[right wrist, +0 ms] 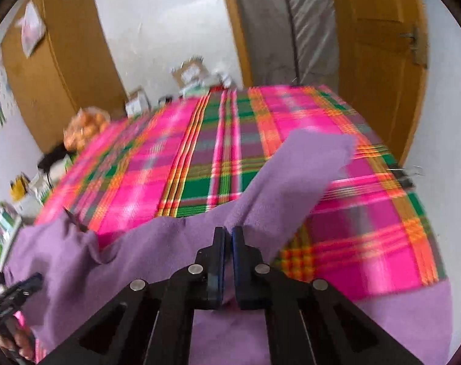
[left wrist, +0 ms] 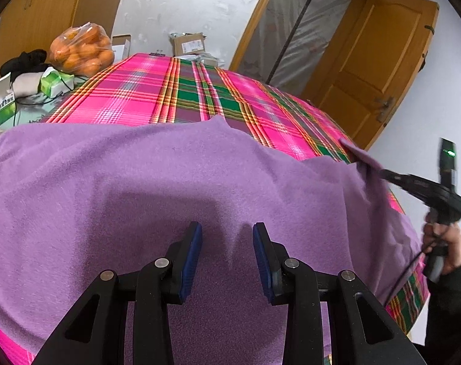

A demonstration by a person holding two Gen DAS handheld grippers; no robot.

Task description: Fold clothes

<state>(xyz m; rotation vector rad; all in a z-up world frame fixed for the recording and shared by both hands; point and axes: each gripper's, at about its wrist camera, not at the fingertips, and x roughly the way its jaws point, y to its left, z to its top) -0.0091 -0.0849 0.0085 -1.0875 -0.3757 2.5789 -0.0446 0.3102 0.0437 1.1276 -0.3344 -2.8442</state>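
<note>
Purple garment [left wrist: 169, 182] spread over plaid-covered counter [left wrist: 175, 97]. Left gripper [left wrist: 227, 252] fingers apart above fabric (nothing gripped). Right gripper [right wrist: 228, 243] fingers clamped on a raised garment fold.

Fuzzy matt purple garment [left wrist: 169, 182], woven plaid tablecloth [left wrist: 157, 91]

Left gripper [left wrist: 227, 237] angled downward, jaws parted, nothing clamped between blue pads [left wrist: 191, 258], right gripper [right wrist: 228, 237] angled downward, jaws pinched together on purple cloth [right wrist: 285, 182], right hand [left wrist: 446, 249] gripping its handle
</note>
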